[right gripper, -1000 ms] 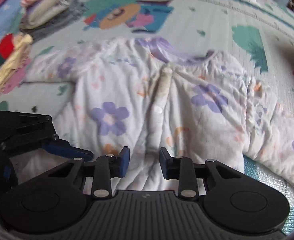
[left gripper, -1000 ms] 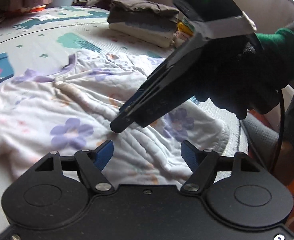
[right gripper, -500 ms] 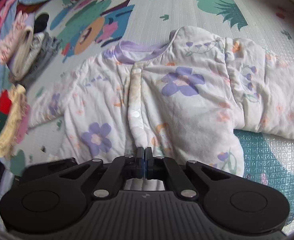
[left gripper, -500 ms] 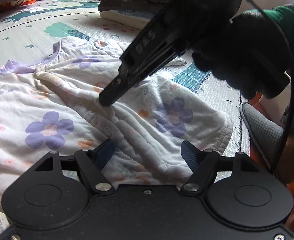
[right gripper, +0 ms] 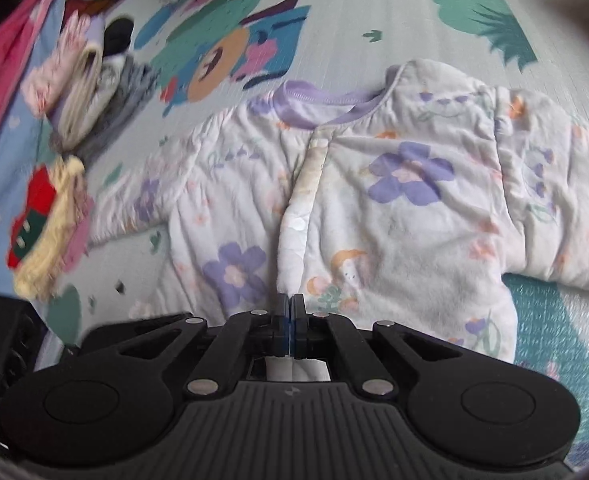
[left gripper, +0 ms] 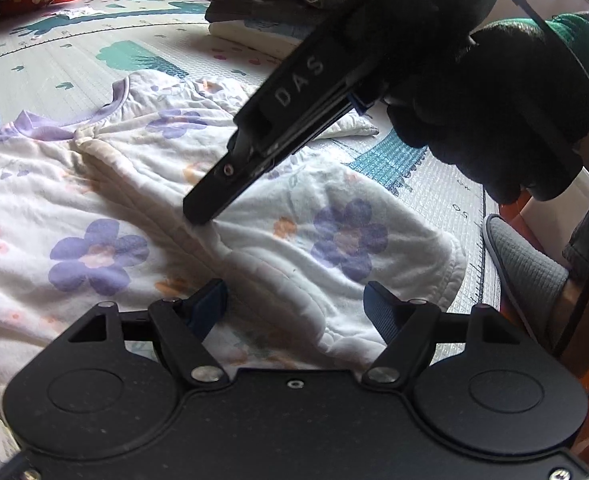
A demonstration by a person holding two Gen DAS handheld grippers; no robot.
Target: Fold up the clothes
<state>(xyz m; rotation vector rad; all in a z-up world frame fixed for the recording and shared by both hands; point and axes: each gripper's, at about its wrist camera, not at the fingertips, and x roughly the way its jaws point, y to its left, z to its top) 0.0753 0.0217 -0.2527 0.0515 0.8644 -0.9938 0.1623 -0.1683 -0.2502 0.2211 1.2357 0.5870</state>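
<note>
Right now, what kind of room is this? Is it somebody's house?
Probably a home, maybe a child's play area. A cartoon play mat covers the floor, a flowery baby top lies spread on it, and folded clothes sit stacked nearby. A slipper rests at the mat's edge.

A white padded baby top (right gripper: 394, 216) printed with purple flowers lay face up and spread flat on a patterned play mat (right gripper: 374, 8), its lilac-trimmed neckline (right gripper: 326, 108) toward the far side. Both sleeves were stretched outward. The front placket (right gripper: 298, 208) ran down the middle, its lower end raised into a pinched ridge at the hem.
</note>
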